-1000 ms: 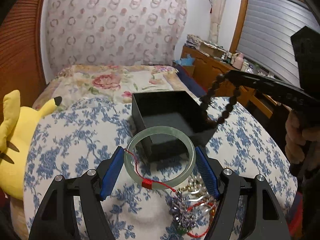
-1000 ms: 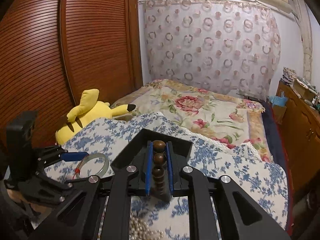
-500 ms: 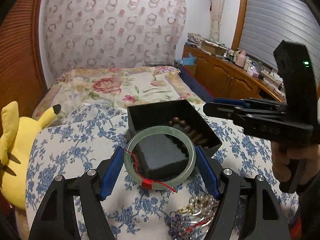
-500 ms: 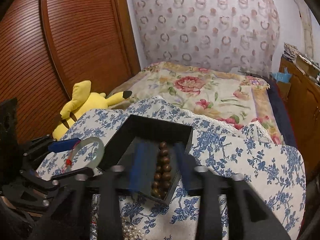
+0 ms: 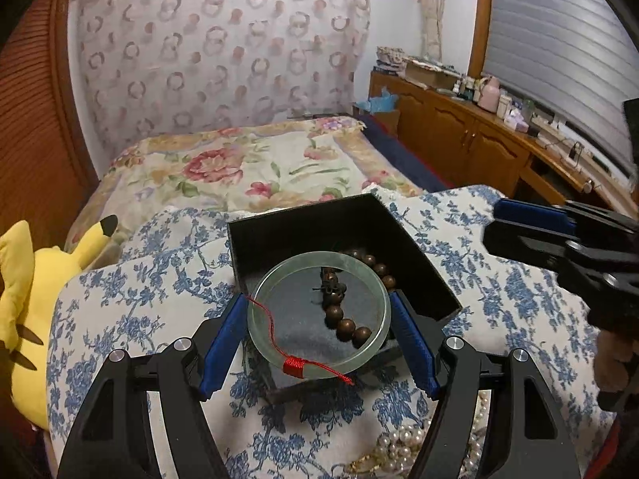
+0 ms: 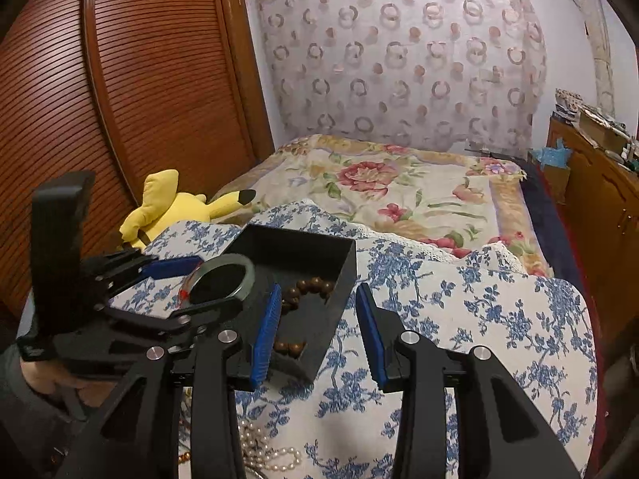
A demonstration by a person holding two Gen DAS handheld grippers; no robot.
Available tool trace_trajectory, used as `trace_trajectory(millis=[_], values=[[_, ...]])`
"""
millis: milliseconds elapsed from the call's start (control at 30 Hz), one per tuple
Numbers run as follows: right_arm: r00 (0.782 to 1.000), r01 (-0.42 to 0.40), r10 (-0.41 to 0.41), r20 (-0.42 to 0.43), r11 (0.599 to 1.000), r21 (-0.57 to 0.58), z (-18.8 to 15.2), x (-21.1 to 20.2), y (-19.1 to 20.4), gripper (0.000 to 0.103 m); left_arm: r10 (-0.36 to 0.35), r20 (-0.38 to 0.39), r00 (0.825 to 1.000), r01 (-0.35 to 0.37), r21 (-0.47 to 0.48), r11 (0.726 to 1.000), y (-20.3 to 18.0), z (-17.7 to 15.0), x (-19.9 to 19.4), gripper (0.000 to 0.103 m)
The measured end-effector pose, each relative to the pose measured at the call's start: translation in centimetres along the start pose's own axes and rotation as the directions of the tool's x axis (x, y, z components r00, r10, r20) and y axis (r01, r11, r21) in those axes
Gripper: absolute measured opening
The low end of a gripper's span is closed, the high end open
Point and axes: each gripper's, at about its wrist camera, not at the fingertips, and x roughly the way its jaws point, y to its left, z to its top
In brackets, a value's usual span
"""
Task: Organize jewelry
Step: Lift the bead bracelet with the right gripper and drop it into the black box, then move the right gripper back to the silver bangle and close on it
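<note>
Beads [image 5: 344,324] dropped into box [image 5: 423,263], bangle [image 5: 317,315] overhead

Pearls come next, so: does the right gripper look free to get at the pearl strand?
Probably yes: the right gripper is open and empty, and the pearl strand lies uncovered on the cloth just below it.

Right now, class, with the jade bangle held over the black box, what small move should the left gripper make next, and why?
Probably lower it a little and open. The left gripper clamps the jade bangle above the black box, where the wooden bead bracelet already lies, and the right gripper is open, holding nothing, to the box's side.
</note>
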Motion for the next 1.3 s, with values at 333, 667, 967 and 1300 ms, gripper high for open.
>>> trace_trajectory(millis=[333,667,967,1300], values=[[1.0,0.013,-0.012,0.01,1.0,-0.01,-1.8,-1.4,-0.3,0.042,0.042,0.023,0.999,-0.042,0.039,0.998,-1.1,-0.1,-0.6,0.081],[1.0,0.018,-0.018,0.005,0.999,-0.034,-5.8,-4.3,0.7,0.042,0.027,0.079,0.997,-0.03,0.032,0.999,-0.2,-2.8,-4.9,0.093],[0.996,-0.01,0.005,-0.085,0.998,-0.056,-10.6,-4.5,2.3,0.041,0.003,0.055,0.999,-0.006,0.064,0.998,0.0,-7.3,-6.8,0.095],[0.977,-0.051,0.023,-0.213,0.991,-0.123,-13.1,-2.4,4.8,0.028,-0.038,-0.017,0.999,0.039,0.054,0.998,0.0,-11.1,-7.1,0.095]])
